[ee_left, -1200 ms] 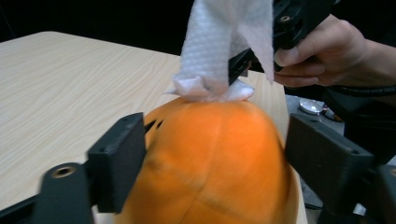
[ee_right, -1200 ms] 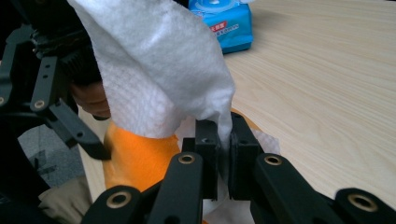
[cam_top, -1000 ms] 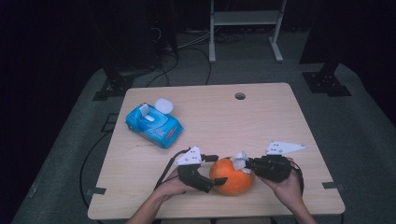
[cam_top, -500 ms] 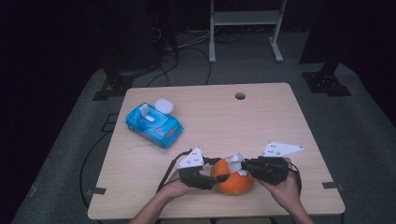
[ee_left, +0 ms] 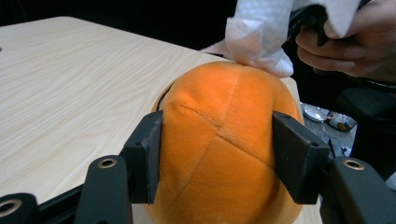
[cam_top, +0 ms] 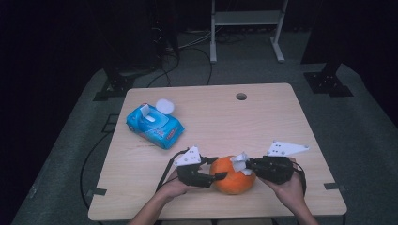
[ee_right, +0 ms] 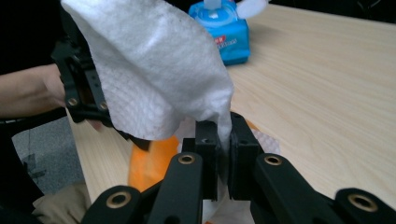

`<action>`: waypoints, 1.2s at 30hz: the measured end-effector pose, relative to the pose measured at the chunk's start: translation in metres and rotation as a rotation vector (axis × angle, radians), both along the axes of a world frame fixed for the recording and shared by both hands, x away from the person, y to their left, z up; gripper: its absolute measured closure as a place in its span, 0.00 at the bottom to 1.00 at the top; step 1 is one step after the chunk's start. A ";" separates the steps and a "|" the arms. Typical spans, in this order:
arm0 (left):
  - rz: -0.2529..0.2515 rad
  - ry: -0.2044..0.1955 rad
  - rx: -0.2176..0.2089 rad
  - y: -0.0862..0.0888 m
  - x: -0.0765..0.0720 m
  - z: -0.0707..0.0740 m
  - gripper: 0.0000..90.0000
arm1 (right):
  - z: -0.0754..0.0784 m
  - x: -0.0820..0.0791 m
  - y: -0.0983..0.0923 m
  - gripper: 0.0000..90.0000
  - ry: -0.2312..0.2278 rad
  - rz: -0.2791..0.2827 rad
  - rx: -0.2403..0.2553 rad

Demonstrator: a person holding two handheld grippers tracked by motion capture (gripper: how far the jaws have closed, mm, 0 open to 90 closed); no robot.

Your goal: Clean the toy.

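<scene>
An orange plush ball (cam_top: 233, 176) sat on the wooden table (cam_top: 263, 122), close to the near edge and roughly midway along it, between the person's two hands. The left gripper (cam_top: 219, 176) reached in from the ball's left side. Its jaws had just been closing, and in the left gripper view the two black pads (ee_left: 148, 156) pressed against opposite flanks of the ball (ee_left: 224, 149), denting the soft fabric slightly, so the ball was clamped between them.

The right gripper (cam_top: 247, 164) came in from the ball's right side. Its jaws were together, pinching a white wipe (ee_right: 154, 70) whose loose part bunched up and draped over the jaw tips. In the left gripper view that wipe (ee_left: 261, 32) touched the top of the ball at its far side, where the seams met. From above, the wipe (cam_top: 240, 161) showed as a small white clump on the ball's upper right.

A blue pack of wipes (cam_top: 155, 125) lay well apart from the ball, toward the table's far left, with its round lid flipped open. A small round hole (cam_top: 241, 96) sat near the table's far edge. Black cables trailed from both grippers toward the person.
</scene>
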State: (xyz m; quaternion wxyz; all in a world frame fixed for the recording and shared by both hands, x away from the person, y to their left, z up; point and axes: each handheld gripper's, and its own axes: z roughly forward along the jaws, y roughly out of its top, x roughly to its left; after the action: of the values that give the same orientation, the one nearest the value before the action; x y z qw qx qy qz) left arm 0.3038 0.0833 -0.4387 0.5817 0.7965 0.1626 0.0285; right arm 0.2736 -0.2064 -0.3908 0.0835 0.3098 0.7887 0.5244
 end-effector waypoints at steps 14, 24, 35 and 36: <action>0.022 0.049 0.011 0.026 0.012 -0.008 0.42 | -0.029 0.020 -0.024 0.93 0.133 -0.083 -0.015; 0.042 0.020 -0.017 0.015 0.008 0.006 0.48 | 0.001 0.005 0.000 0.93 0.052 -0.042 0.029; 0.009 -0.033 -0.012 -0.001 -0.004 0.015 0.31 | -0.002 0.003 0.009 0.94 0.043 -0.001 -0.015; 0.006 -0.041 0.006 -0.001 -0.003 0.012 0.26 | -0.006 0.004 0.004 0.93 0.059 -0.006 -0.006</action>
State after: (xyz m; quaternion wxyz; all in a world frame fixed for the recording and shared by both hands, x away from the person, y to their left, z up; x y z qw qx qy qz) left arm 0.3010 0.0827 -0.4267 0.5825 0.7969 0.1529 0.0469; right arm 0.2774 -0.2027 -0.3964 0.0626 0.3271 0.7914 0.5126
